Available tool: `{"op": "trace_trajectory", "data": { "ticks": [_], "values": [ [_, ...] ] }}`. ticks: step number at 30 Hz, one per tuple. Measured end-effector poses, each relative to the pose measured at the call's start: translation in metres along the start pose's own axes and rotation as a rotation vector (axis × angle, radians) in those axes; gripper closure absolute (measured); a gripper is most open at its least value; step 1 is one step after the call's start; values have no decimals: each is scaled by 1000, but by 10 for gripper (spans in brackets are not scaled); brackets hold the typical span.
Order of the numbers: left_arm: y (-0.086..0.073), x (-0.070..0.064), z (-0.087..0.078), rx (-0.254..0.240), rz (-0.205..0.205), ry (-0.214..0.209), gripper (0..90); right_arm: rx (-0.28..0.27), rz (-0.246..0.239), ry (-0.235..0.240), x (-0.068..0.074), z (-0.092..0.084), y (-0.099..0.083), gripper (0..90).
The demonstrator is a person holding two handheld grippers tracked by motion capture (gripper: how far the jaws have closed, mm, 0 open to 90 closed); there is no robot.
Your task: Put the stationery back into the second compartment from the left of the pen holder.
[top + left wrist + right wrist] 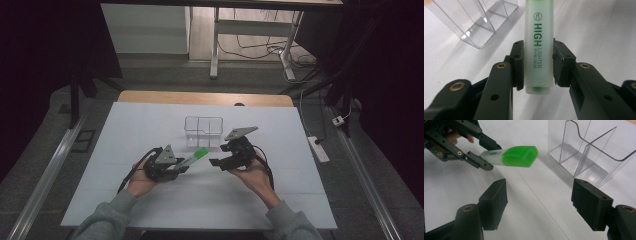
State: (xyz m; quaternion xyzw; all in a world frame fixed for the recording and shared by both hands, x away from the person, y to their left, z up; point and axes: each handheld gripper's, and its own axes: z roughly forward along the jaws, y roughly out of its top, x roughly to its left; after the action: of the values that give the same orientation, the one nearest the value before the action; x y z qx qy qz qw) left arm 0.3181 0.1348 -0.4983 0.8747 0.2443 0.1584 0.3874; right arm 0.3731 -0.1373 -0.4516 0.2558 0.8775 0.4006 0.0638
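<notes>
Left gripper (181, 167) clamped green highlighter (539, 47) mid-barrel – right gripper (539, 202) empty, jaws spread. Advised: take the cap squarely beside the clear organiser (203, 131)

the pale green plastic highlighter (538, 47) had a frosted, smooth barrel and a glossy bright green cap (519, 156). the clear plastic divided holder (586, 150) looked glassy. the black gripper pads (493, 202) were matt; the white tabletop (150, 125) smooth and dull.
</notes>
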Motion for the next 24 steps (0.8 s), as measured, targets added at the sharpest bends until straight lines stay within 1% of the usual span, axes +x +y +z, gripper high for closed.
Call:
{"op": "trace_trajectory", "data": {
  "ticks": [5,9,12,17,19,21,24],
  "values": [
    [3,-5,2,-30,1,10,649,-10,22,19,0,3,-1,285],
    [5,-11,7,-34,14,16,649,-8,18,33,4,8,-1,287],
    [7,-16,11,-35,26,20,648,-12,21,54,8,11,0,289],
    [9,-22,17,-44,27,24,648,-15,27,67,11,15,1,299],
    [10,-25,19,-45,29,28,647,-17,41,73,11,16,1,315],
    [11,-28,21,-43,33,38,647,-16,66,76,11,17,0,338],
    [11,-30,24,-40,29,45,647,-11,73,44,10,16,-1,426]
  ]
}}
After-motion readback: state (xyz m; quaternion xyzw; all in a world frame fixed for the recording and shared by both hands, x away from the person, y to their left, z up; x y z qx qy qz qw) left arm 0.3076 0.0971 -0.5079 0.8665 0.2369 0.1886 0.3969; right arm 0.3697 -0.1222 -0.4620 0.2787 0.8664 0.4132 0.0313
